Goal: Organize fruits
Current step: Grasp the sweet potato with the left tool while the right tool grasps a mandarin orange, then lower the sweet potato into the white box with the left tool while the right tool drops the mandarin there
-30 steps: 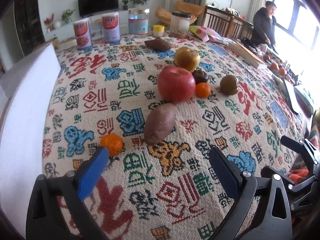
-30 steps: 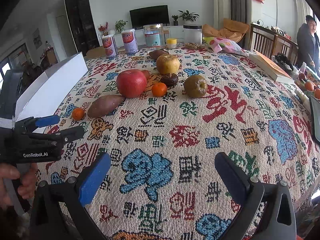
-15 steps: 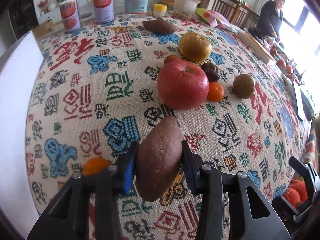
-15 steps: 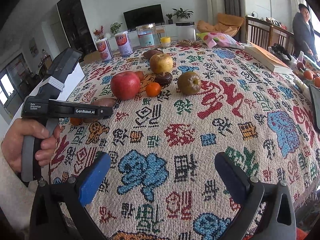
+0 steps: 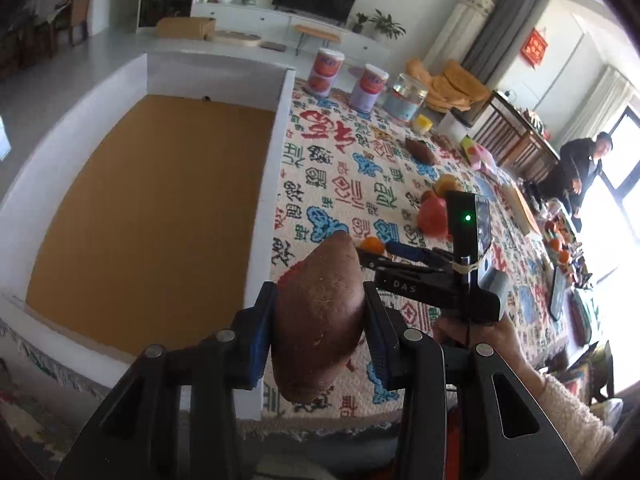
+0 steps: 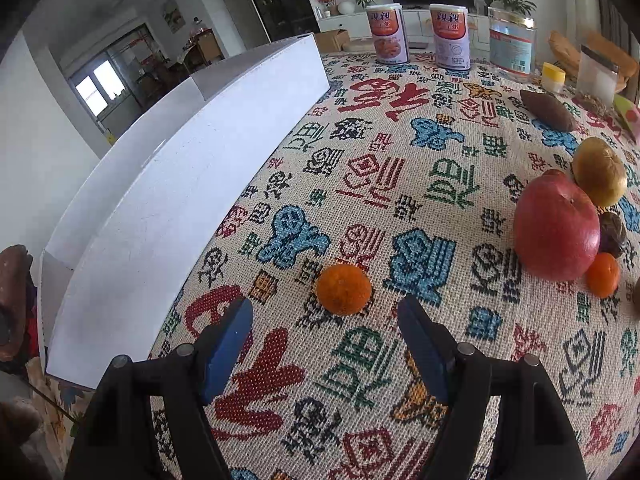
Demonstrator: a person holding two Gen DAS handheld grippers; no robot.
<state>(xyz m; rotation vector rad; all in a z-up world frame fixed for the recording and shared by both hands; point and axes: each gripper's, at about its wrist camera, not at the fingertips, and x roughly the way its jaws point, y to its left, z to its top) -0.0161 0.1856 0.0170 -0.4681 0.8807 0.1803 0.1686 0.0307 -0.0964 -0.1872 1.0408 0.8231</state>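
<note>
Your left gripper (image 5: 320,332) pinches the reddish-brown sweet potato (image 5: 320,320) between its blue pads, lifted off the patterned woven tablecloth (image 5: 344,184) just beside the white-walled box with the tan cardboard floor (image 5: 152,208). Your right gripper (image 6: 326,344) has its jaws spread wide, low over the cloth, with the small orange mandarin (image 6: 343,289) just ahead of the gap. The big red apple (image 6: 556,226) sits farther from the box, touching a second small mandarin (image 6: 603,274).

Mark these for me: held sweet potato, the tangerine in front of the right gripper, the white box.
sweet potato (image 5: 320,320), left wrist view, middle of its skin between the pads.
tangerine (image 6: 343,289), right wrist view, centre of the peel.
white box (image 5: 152,208), left wrist view, brown floor inside.
</note>
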